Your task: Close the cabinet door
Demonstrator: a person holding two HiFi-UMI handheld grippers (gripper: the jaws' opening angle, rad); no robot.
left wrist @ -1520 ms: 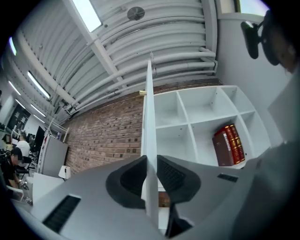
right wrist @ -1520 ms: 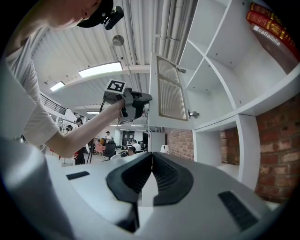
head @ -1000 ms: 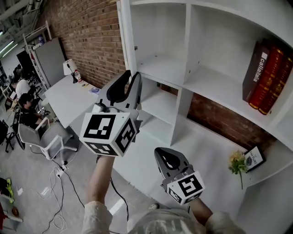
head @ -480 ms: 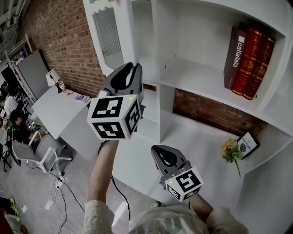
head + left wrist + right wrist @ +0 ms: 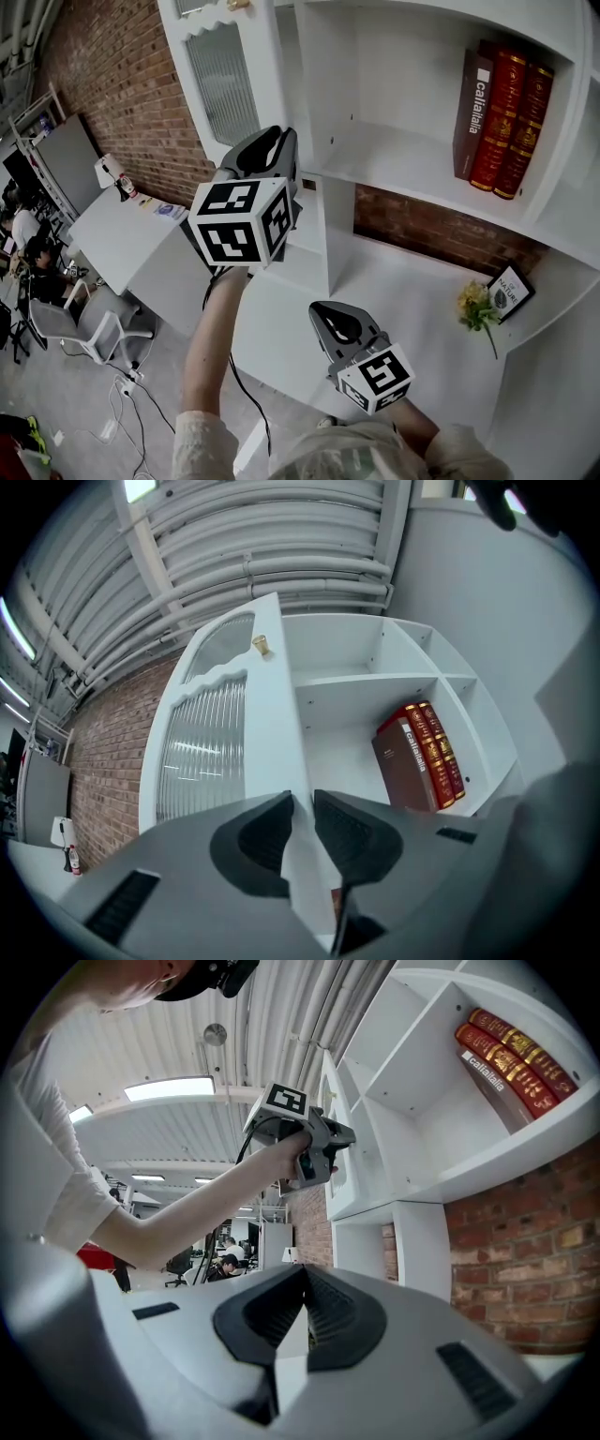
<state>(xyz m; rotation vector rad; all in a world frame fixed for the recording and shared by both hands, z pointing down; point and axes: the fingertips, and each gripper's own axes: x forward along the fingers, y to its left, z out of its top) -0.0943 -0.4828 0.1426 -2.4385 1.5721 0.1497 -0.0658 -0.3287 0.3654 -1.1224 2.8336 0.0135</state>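
**Left tongs on the door's edge, door standing ajar**

The cabinet door, white with a ribbed glass panel, stands swung out from the shelf unit, above the far left corner of the white desk. Its free edge points toward the person. A small brass knob sits high on its frame.

The left gripper is raised on an outstretched arm. Its jaws are drawn in narrow on that free edge, and the white edge of the door fills the slot between them, with the glass panel to the jaws' left and the open shelves to their right.

The right gripper hangs low over the near edge of the desk, well apart from the door. Its jaws meet at the tips and hold nothing.

Three books, one dark and two red, lean together on the shelf above the desk's right end. Near the far right corner a sprig of yellow flowers lies just beside a small dark card. A brick wall runs off beyond the desk's left edge.
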